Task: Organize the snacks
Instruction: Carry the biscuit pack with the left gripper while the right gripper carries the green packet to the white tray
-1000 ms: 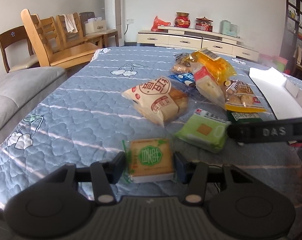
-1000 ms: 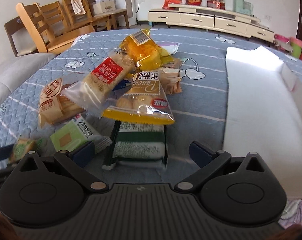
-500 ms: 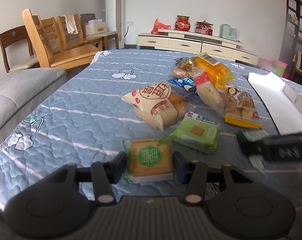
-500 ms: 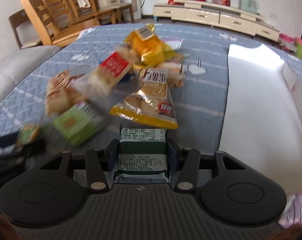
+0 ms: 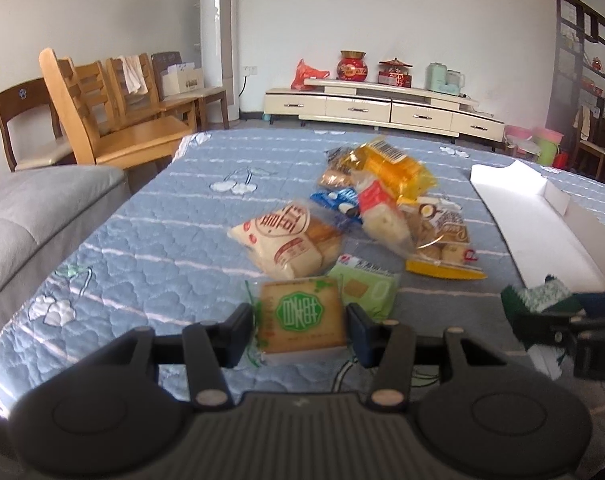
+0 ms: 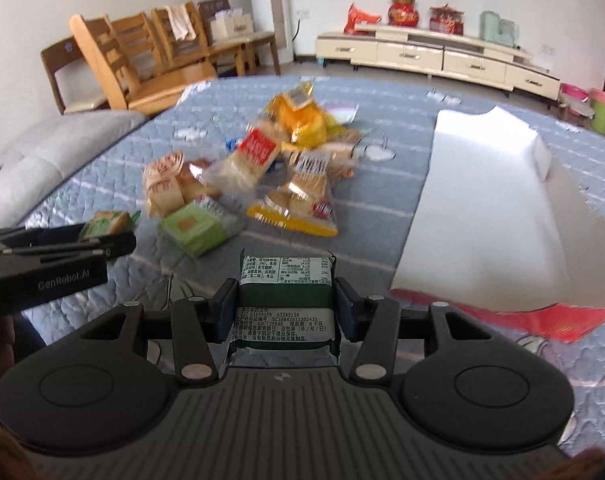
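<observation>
A left gripper (image 5: pixel 300 326) pinches a square tan biscuit packet with a green emblem (image 5: pixel 302 318) above a blue quilted bed cover (image 5: pixel 150 240), while the right gripper (image 6: pixel 286 306) clamps a dark green and white wrapped snack bar (image 6: pixel 286 300) between its blue-padded fingers (image 6: pixel 226 306) (printed label side up). Both packets are held clear of the heap of wrapped snacks (image 5: pixel 382 200) lying mid-cover. A light green square snack packet (image 5: pixel 366 290) lies at the near edge of that heap, beside a cream bread bag with red lettering (image 5: pixel 286 240); a yellow-edged bag of small buns (image 6: pixel 302 204) lies on the heap's side nearest the open white cardboard box (image 6: pixel 482 208), which stands apart from the heap to its right. Something red (image 6: pixel 542 318) shows under the box's near edge. Wooden chairs (image 5: pixel 114 116) stand beyond the cover's far left corner.
</observation>
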The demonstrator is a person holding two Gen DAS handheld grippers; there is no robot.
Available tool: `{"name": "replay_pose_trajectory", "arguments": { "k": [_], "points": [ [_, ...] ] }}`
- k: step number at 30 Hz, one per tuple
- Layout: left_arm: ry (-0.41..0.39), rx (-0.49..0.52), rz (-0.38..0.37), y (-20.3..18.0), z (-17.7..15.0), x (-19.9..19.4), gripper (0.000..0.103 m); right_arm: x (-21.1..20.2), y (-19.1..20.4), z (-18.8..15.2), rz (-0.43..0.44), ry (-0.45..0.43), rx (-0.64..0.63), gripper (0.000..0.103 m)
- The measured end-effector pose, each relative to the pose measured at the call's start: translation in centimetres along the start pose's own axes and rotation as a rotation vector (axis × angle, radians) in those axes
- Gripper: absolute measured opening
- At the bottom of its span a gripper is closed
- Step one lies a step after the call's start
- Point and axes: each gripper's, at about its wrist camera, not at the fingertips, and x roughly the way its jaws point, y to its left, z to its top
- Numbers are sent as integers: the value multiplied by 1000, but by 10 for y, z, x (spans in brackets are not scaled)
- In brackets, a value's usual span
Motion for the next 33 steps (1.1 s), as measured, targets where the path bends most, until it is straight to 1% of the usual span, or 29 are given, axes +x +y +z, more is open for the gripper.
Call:
{"name": "replay_pose_trajectory", "arguments": {
  "k": [4,8,18,25,29,33],
  "points": [
    [-18,20,-4,-9,6,-8,50,-13,-6,3,-15,-48,10,62],
    [-44,47,-26,-25,14,-16,50,-28,-10,5,-36,-84,21,62],
    [-94,122,-147,-75,42,-19,50,-56,-47,12,-116,-151,89,62],
    [-118,157,-225,-113,59,-15,50,-64,-70,10,-167,-171,136,62],
    [-117,163,-250,-129,64,-10,50,-65,-86,9,-191,-179,159,62],
    [-110,170,-260,-142,68,-5,50,-65,-98,10,-208,-178,171,62]
  ]
}}
